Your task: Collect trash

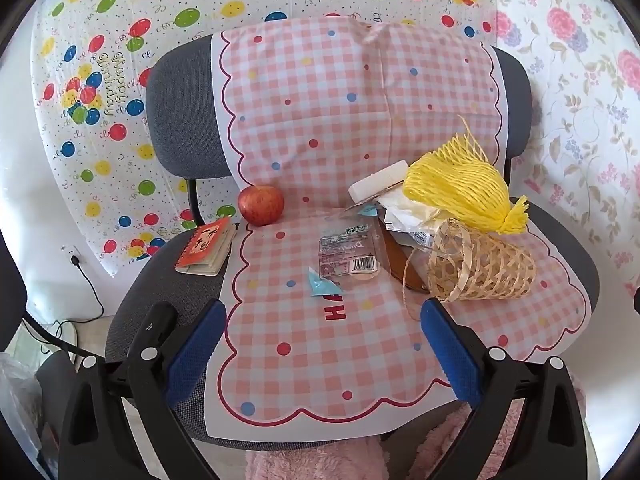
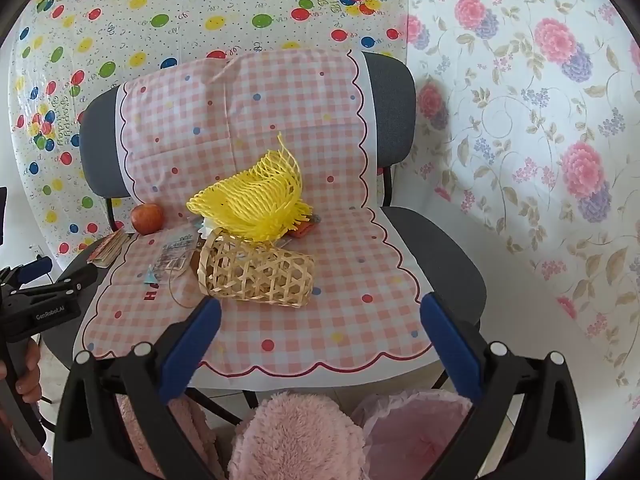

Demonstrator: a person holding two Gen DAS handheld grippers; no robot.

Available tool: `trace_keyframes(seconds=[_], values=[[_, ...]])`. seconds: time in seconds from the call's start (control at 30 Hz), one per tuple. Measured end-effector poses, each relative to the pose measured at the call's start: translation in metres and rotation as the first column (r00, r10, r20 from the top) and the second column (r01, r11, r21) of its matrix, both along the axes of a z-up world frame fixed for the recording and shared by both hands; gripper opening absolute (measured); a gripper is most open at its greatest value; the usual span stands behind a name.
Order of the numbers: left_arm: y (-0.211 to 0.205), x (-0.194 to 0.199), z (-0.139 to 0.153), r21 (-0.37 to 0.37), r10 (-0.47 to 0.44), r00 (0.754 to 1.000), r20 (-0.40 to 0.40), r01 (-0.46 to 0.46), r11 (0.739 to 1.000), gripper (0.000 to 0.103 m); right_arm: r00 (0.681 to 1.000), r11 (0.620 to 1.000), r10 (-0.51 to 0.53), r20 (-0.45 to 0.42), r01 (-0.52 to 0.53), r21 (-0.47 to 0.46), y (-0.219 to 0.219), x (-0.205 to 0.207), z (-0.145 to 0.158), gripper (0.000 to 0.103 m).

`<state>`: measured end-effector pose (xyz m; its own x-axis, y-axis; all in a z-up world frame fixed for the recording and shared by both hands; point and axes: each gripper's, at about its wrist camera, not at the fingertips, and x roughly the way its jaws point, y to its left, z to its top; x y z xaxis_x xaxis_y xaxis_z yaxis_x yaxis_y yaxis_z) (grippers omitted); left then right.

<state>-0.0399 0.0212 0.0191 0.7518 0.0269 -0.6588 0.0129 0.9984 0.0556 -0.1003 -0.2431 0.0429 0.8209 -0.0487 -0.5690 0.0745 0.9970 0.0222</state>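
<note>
On a chair seat covered by a pink checked sheet (image 1: 320, 360) lies trash: a clear plastic wrapper (image 1: 347, 256), a blue scrap (image 1: 320, 283), a yellow foam net (image 1: 456, 192) (image 2: 252, 196), crumpled white packaging (image 1: 404, 212) and a white foam block (image 1: 378, 184). A woven bamboo basket (image 1: 480, 268) (image 2: 256, 272) lies on its side. My left gripper (image 1: 324, 340) is open, just in front of the wrapper. My right gripper (image 2: 320, 340) is open, in front of the basket. Both are empty.
A red apple (image 1: 261, 205) (image 2: 147, 218) and a small red notebook (image 1: 208, 251) sit at the seat's left. A pink bag-lined bin (image 2: 412, 432) and pink fluffy cloth (image 2: 296, 440) are below the seat's front edge. Patterned sheets cover the wall behind.
</note>
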Motion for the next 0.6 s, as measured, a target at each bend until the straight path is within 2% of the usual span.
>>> trace_keyframes(seconds=[0.6], values=[[0.0018, 0.0019, -0.0011, -0.001, 0.003, 1.000, -0.002, -0.003, 1.000, 0.096, 1.000, 1.000, -0.002, 0.001, 0.002, -0.004, 0.0011, 0.0005, 0.0012, 0.097]])
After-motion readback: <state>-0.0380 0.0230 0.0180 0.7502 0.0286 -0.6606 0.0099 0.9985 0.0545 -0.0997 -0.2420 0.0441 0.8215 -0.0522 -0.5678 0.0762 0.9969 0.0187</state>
